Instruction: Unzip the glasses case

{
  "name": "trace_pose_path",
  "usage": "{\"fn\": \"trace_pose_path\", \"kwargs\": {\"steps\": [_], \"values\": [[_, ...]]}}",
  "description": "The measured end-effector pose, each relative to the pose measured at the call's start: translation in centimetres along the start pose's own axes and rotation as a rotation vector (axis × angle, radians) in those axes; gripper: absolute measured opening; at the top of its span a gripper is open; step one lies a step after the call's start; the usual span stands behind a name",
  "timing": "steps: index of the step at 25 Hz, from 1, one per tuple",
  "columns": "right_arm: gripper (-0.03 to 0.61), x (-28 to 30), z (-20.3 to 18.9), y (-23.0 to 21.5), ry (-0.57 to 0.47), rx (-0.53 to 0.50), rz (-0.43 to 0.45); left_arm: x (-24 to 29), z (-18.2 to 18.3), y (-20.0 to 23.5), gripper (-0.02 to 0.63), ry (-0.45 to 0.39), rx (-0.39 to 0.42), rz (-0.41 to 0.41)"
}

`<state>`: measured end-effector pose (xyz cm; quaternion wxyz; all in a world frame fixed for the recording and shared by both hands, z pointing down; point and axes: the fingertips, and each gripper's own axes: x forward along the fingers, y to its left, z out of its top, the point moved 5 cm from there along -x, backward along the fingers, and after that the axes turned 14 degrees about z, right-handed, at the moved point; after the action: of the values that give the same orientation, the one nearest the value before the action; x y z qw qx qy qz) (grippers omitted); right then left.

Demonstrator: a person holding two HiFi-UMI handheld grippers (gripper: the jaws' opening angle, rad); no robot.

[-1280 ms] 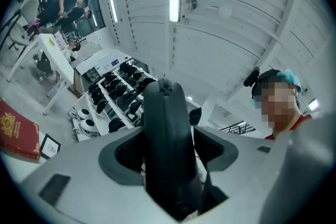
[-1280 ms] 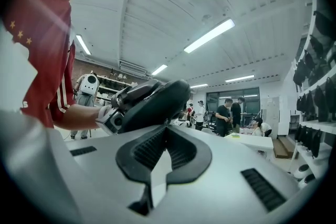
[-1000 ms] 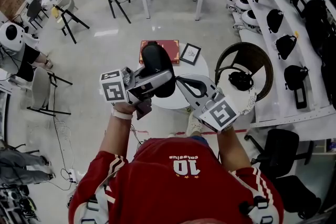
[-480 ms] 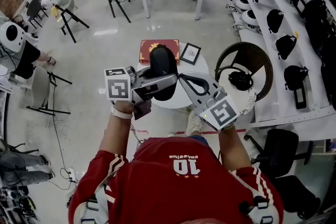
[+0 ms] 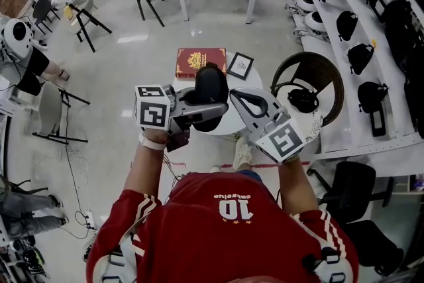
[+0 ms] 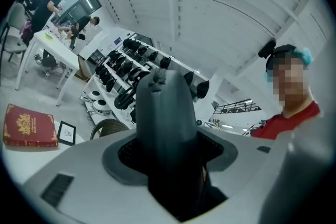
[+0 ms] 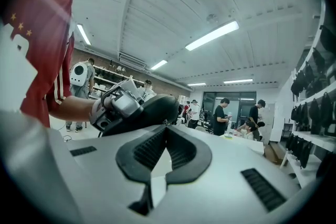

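A black glasses case (image 5: 211,84) hangs in the air over a small round white table (image 5: 233,83). My left gripper (image 5: 211,104) is shut on the case's lower part, and in the left gripper view the case (image 6: 164,113) stands up between the jaws of that gripper (image 6: 167,157). From the right, my right gripper (image 5: 230,96) points at the case's side with its pads together. In the right gripper view the case (image 7: 155,108) lies just beyond the right gripper (image 7: 167,128). Whether a zip pull is pinched there is hidden.
A red book (image 5: 201,61) and a small framed picture (image 5: 240,66) lie on the table's far side. A brown round chair (image 5: 328,73) with headphones (image 5: 303,101) stands to the right, before shelves of black gear (image 5: 361,56). White tables, chairs and people fill the far room.
My left gripper has carried the case to the right and a little lower, closer to the right gripper's tips. The right gripper has stayed almost still.
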<state>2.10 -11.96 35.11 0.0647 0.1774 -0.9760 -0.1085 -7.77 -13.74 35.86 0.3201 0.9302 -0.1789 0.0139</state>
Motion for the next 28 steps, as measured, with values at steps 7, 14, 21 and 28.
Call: {"fn": "trace_pose_path", "kwargs": {"steps": [7,14,21,28], "values": [[0.015,-0.6,-0.1,0.2,0.031,-0.024,-0.022,0.4,-1.6,-0.3,0.265,0.094,0.109,-0.003],[0.015,-0.8,0.2,0.2,0.054,-0.056,-0.029,0.3,-3.3,-0.6,0.265,0.235,0.142,-0.045],[0.015,-0.7,-0.2,0.6,0.154,-0.16,0.029,0.0,-4.3,-0.4,0.265,0.391,0.211,-0.054],[0.017,-0.3,-0.8,1.1,0.237,-0.22,0.082,0.1,-5.9,0.0,0.265,0.496,0.233,-0.076]]}}
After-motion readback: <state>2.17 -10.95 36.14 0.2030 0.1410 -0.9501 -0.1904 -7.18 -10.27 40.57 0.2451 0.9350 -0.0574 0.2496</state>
